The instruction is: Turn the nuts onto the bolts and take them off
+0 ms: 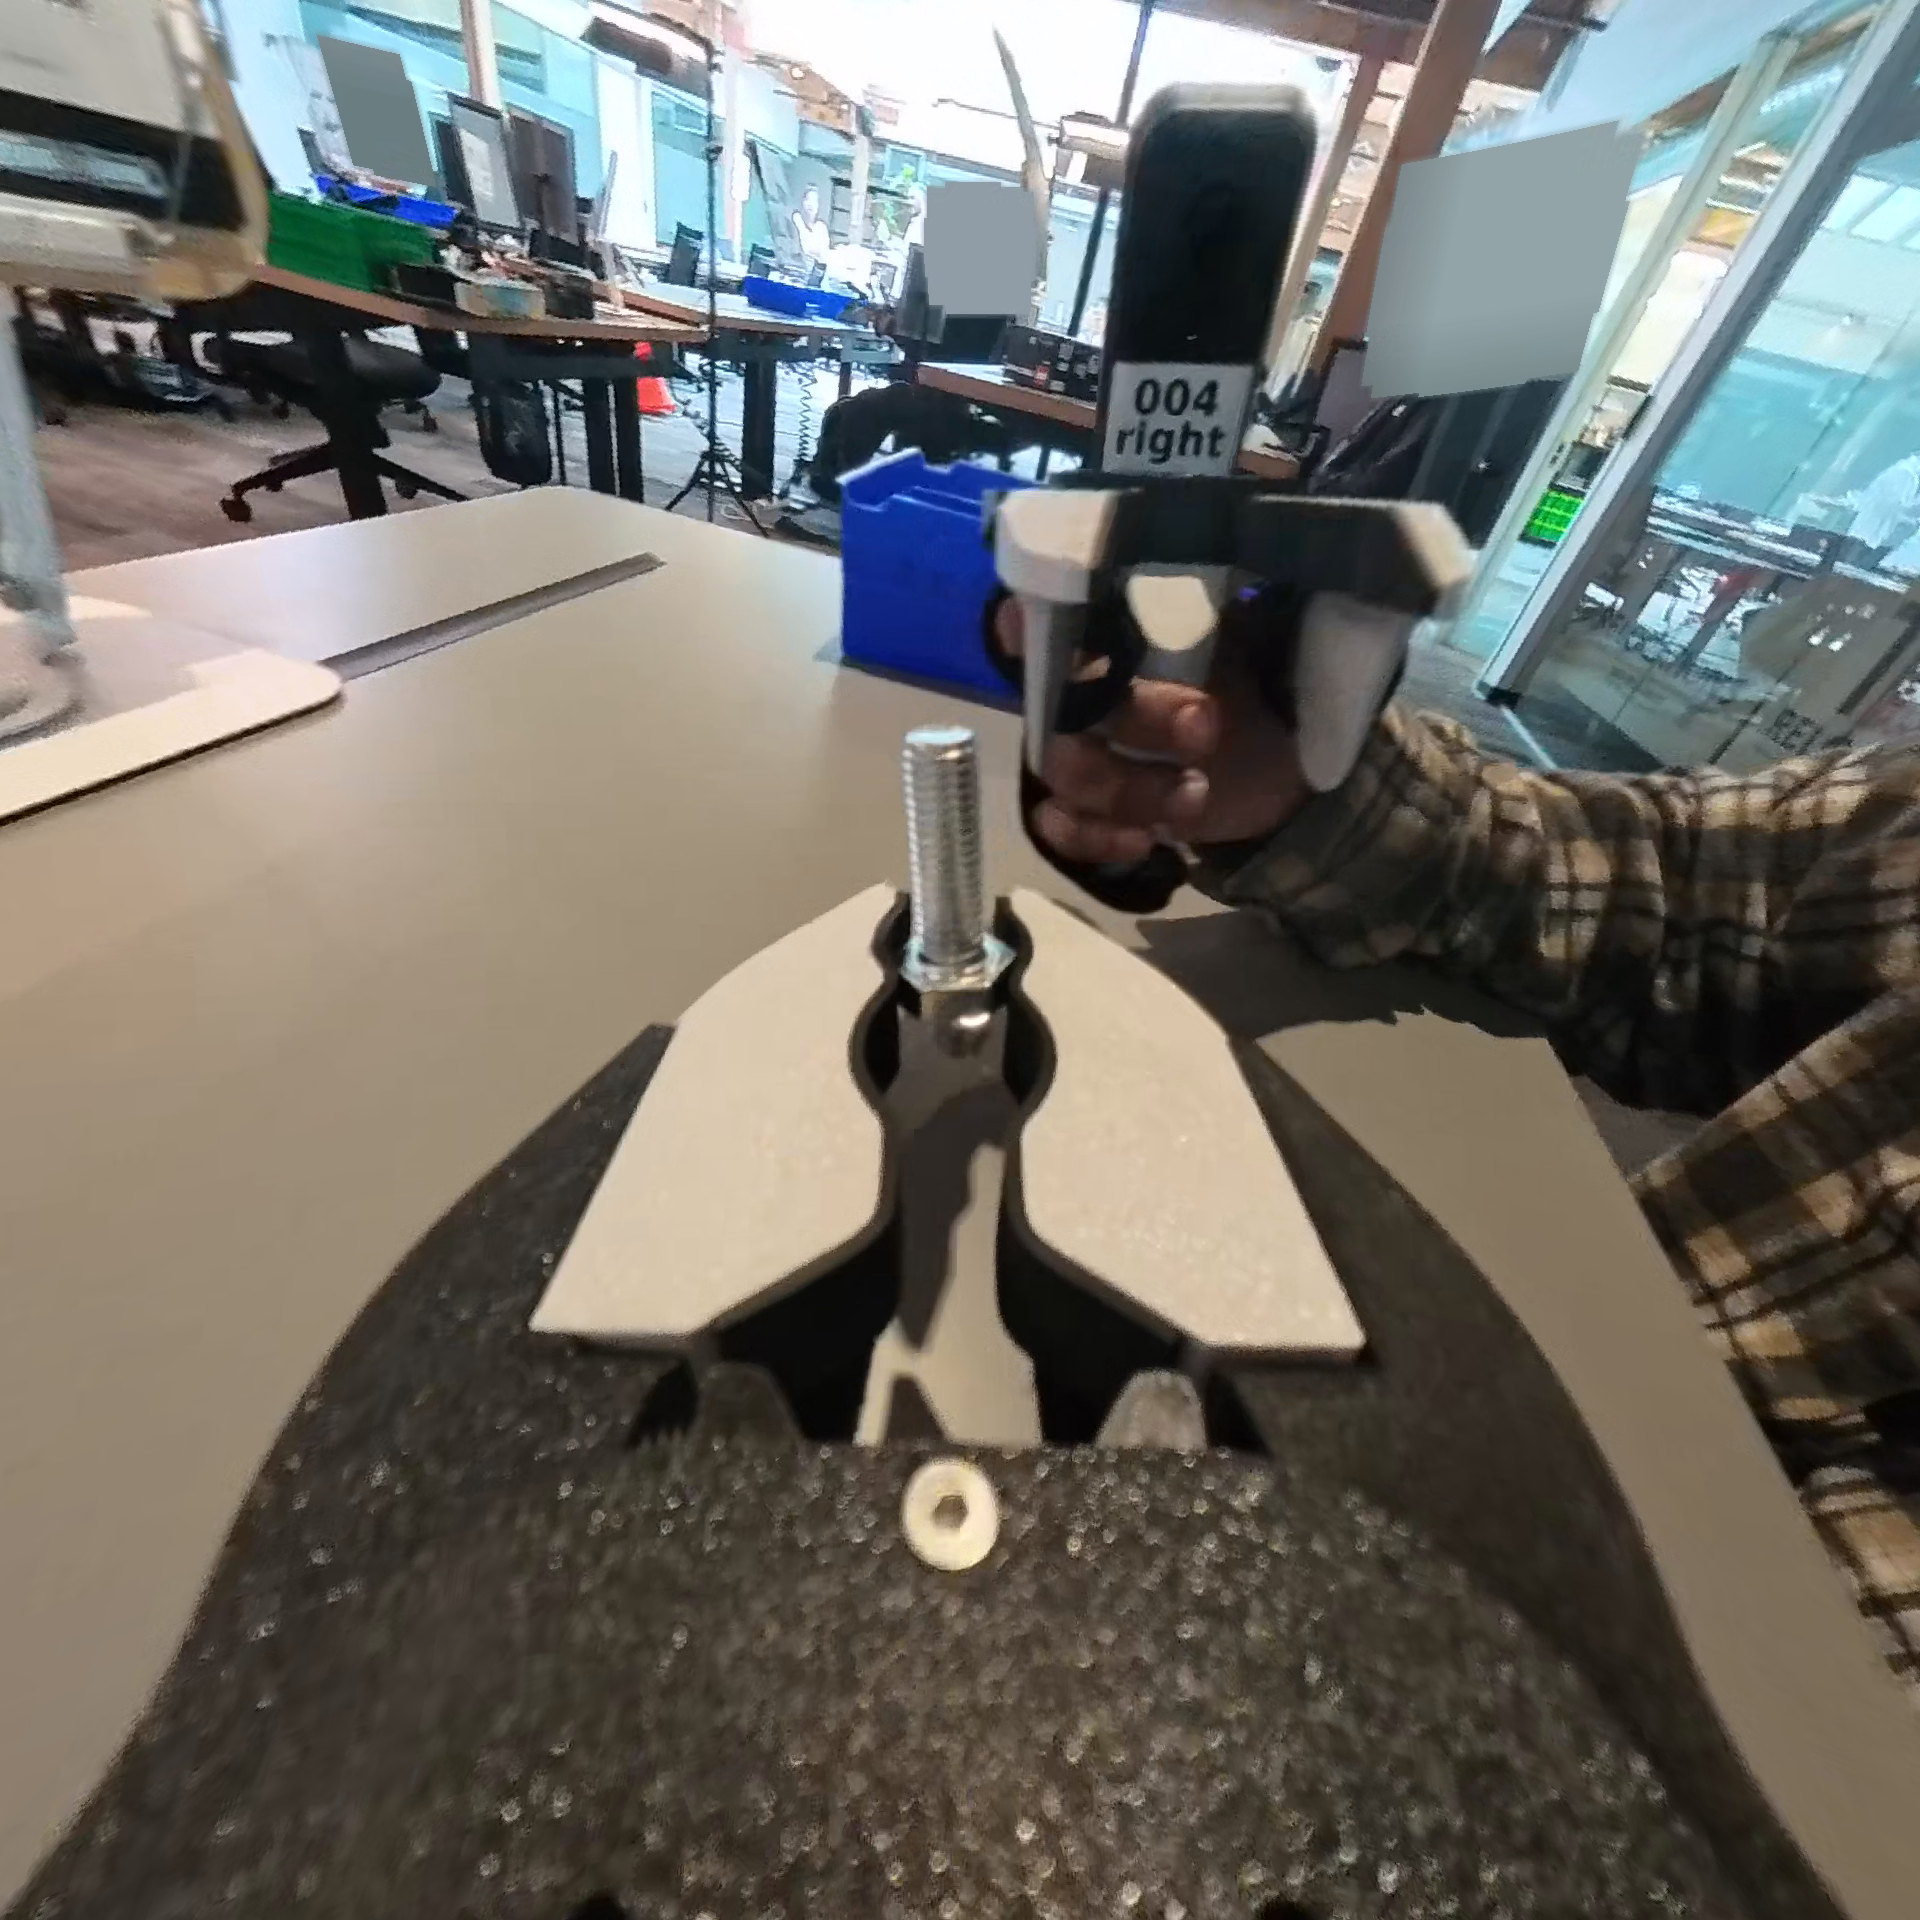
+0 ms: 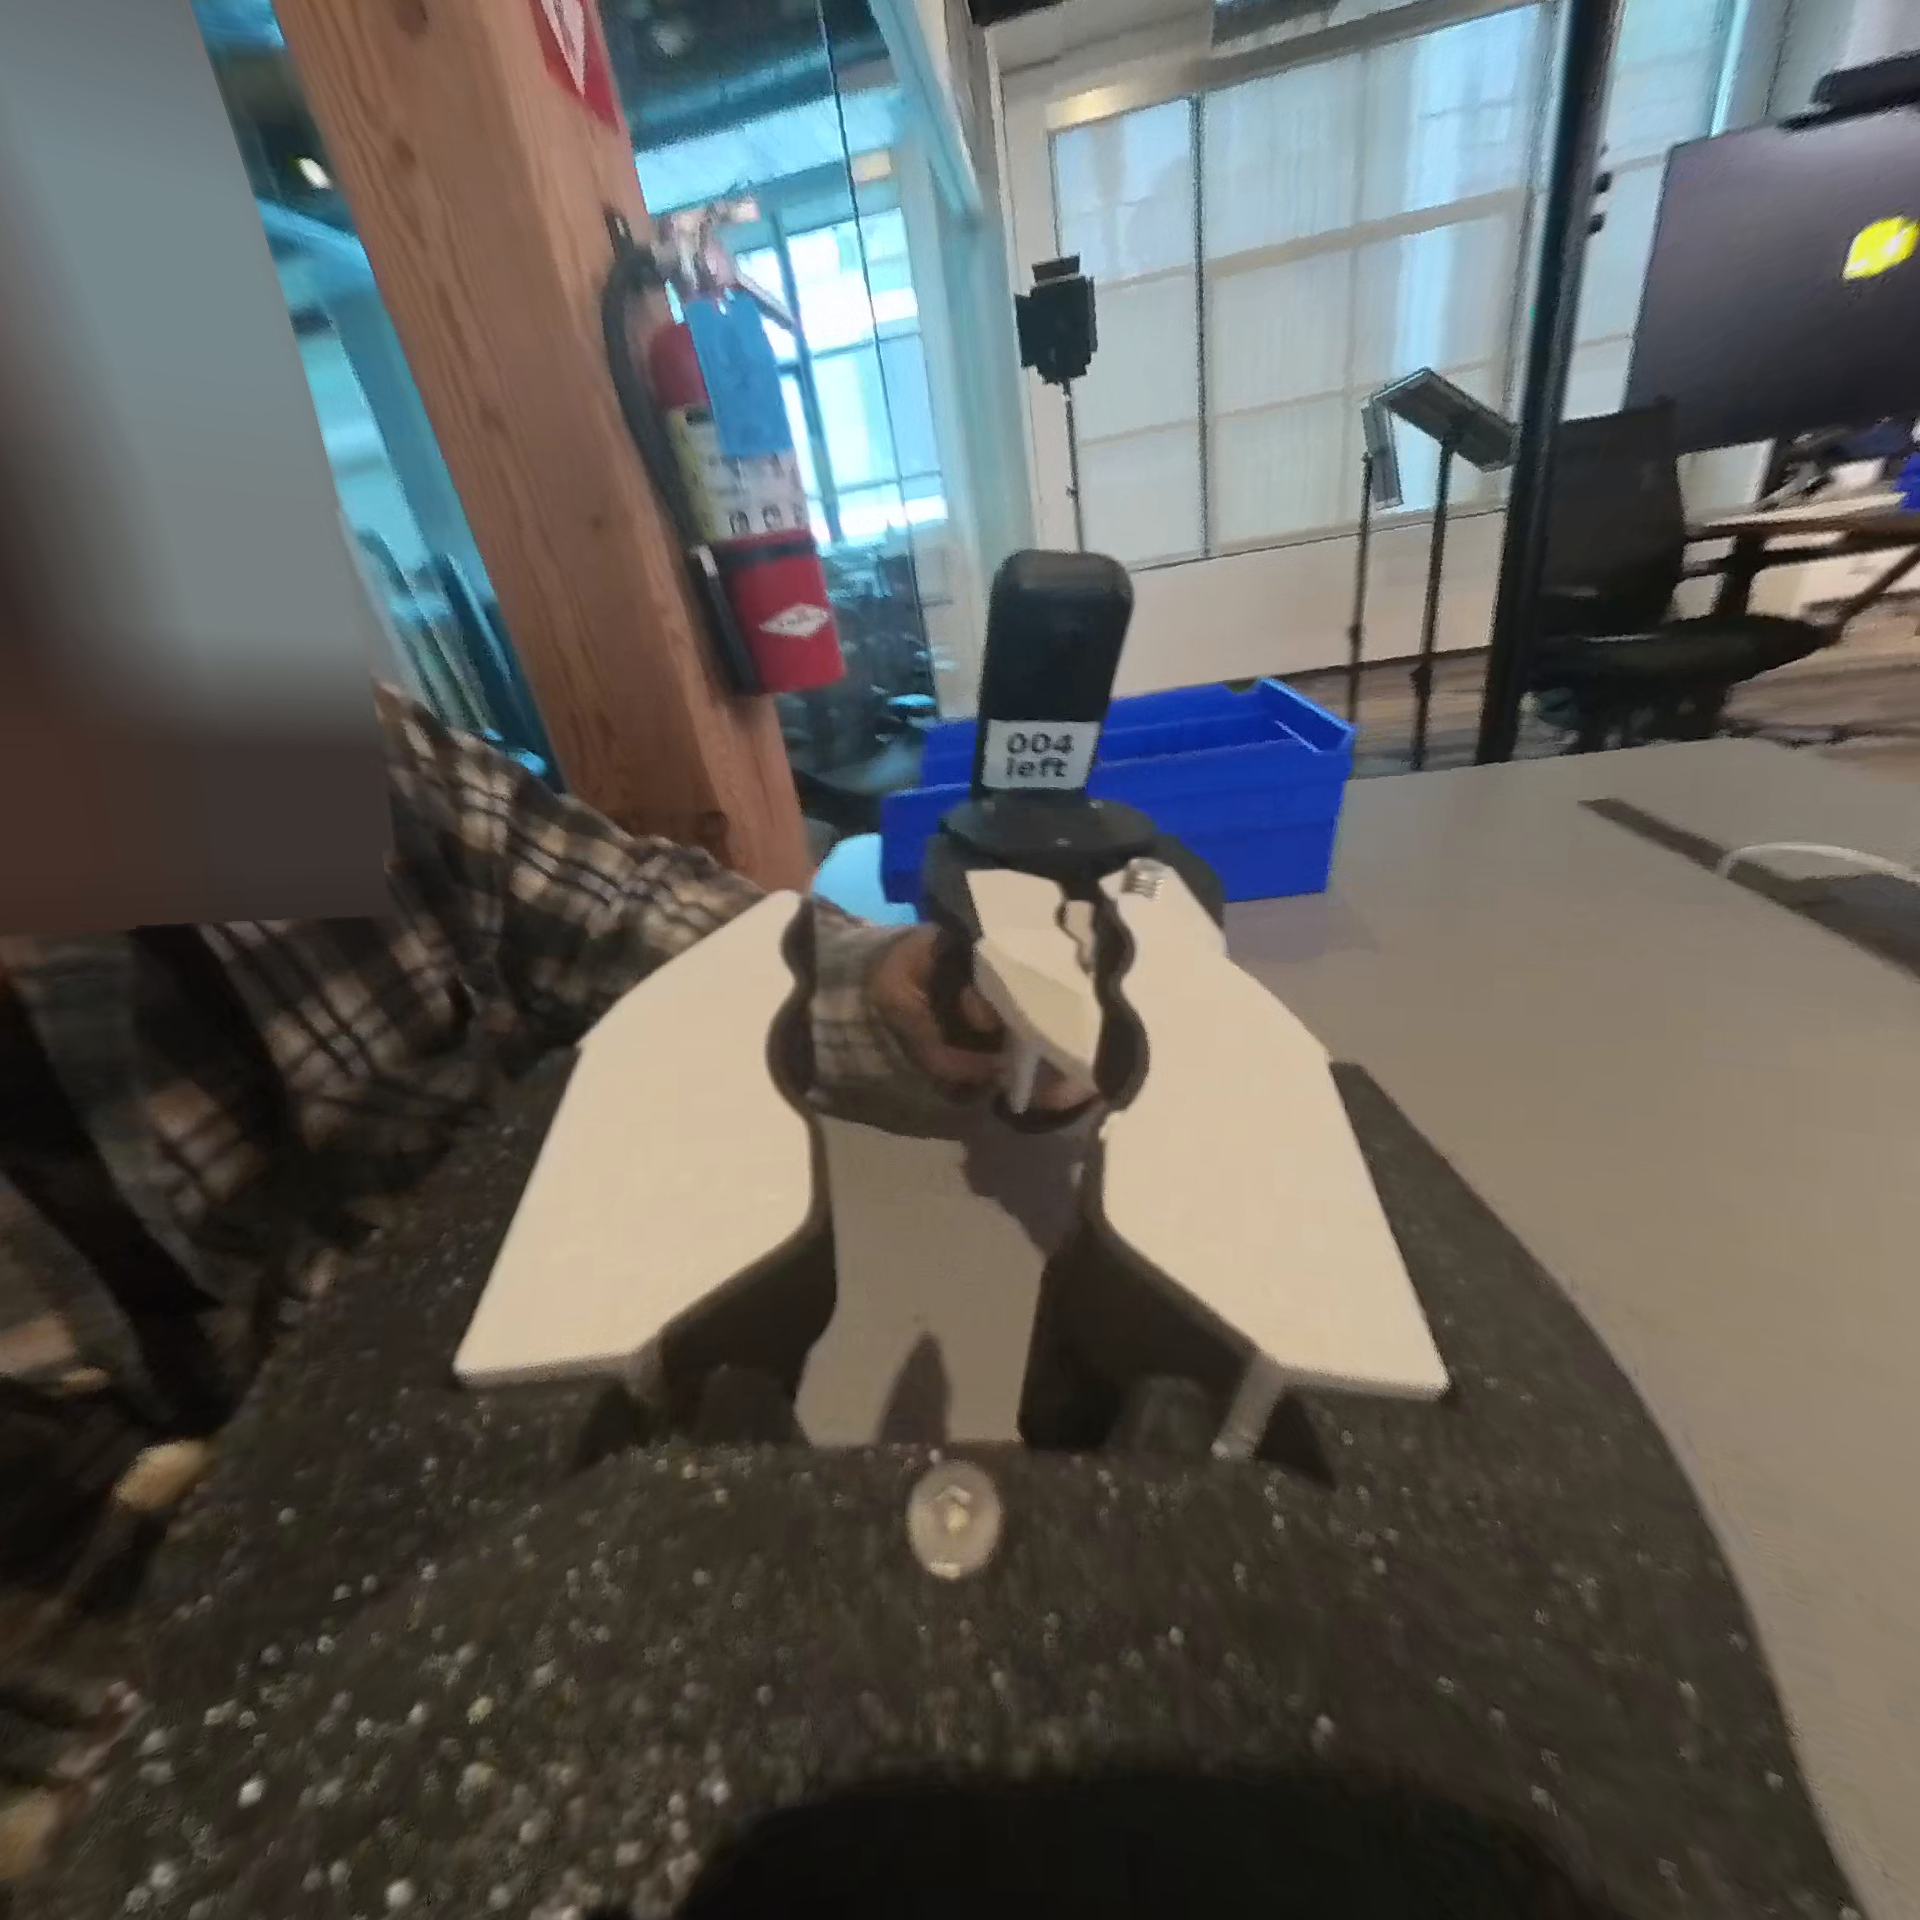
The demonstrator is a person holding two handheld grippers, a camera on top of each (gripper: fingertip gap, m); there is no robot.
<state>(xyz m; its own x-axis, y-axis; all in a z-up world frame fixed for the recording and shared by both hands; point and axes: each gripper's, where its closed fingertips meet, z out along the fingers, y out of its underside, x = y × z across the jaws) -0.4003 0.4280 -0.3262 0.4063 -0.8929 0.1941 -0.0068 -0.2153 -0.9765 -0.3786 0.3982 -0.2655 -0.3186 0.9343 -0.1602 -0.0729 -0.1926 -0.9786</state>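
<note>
Behind everything runs an open workshop of desks, chairs and glass walls, and a broad grey table fills the foreground, bare over most of its top. A blue bin stands at the table's far edge, beyond the working spot. A plaid sleeve reaches in from the right side.

From where I stand, the left gripper is clamped on the bolt, its tips closed around the hex head so the threaded shank stands upright above the fingers. No nut is visible on the thread or on the table. The right gripper hangs empty just beyond the bolt, well above the tabletop, its fingers parted with only the other hand visible through the gap.

Trouble here looks likely to come from the narrow hold: I judge that a sideways push or a nut started crooked could twist the bolt in the fingertips, cross the thread or tip it out. The table's near right edge lies close under the sleeve, so a dropped part could roll off. Room to the left and ahead is generous.
</note>
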